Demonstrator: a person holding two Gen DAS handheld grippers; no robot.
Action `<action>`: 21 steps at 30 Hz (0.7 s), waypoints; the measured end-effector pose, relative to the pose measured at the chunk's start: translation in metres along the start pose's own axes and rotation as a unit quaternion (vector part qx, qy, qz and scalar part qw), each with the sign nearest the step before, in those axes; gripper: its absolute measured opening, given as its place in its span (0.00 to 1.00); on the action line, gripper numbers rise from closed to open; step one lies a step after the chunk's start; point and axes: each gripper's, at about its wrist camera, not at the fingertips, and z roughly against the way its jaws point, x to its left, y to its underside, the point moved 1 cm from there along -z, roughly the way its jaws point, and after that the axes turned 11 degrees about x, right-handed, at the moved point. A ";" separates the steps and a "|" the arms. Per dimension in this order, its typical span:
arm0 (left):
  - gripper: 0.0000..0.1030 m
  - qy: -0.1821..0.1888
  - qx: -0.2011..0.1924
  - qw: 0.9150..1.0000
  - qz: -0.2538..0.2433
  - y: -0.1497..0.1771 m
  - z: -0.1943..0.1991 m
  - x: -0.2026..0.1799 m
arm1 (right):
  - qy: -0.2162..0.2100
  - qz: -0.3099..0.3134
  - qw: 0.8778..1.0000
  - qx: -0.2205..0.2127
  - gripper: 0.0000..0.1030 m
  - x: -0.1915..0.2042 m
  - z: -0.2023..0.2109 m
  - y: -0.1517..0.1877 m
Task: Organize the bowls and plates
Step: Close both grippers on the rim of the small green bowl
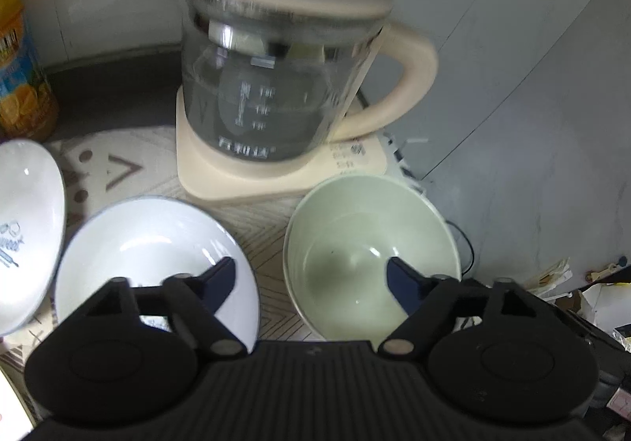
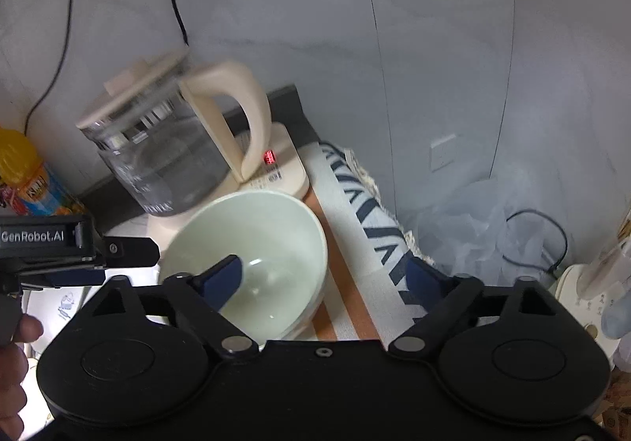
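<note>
In the left wrist view a white bowl [image 1: 154, 244] sits left of a pale green bowl [image 1: 370, 240] on a patterned cloth. A second white dish [image 1: 27, 228] with blue print lies at the far left. My left gripper [image 1: 311, 275] is open. One finger hangs over the white bowl and the other inside the green bowl, pressing on nothing. In the right wrist view the green bowl [image 2: 252, 244] seems to rest on another bowl. My right gripper [image 2: 323, 279] is open astride its right rim, one finger inside and one outside over the cloth.
A glass kettle [image 1: 276, 66] on its cream base [image 1: 244, 181] stands right behind the bowls, against the wall. An orange drink bottle [image 1: 19, 66] is at the back left. The table edge [image 2: 347, 283] drops off right of the green bowl. A person's hand [image 2: 15, 342] shows at the left.
</note>
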 end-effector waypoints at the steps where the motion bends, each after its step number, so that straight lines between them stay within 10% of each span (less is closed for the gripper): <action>1: 0.63 -0.003 0.010 1.000 0.006 -0.001 -0.006 0.001 | -0.004 -0.003 1.000 0.008 0.76 -0.002 -0.006 -0.001; 21: 0.11 -0.015 0.076 0.997 0.023 0.000 -0.061 0.004 | -0.051 -0.009 0.991 0.120 0.28 -0.002 -0.075 0.004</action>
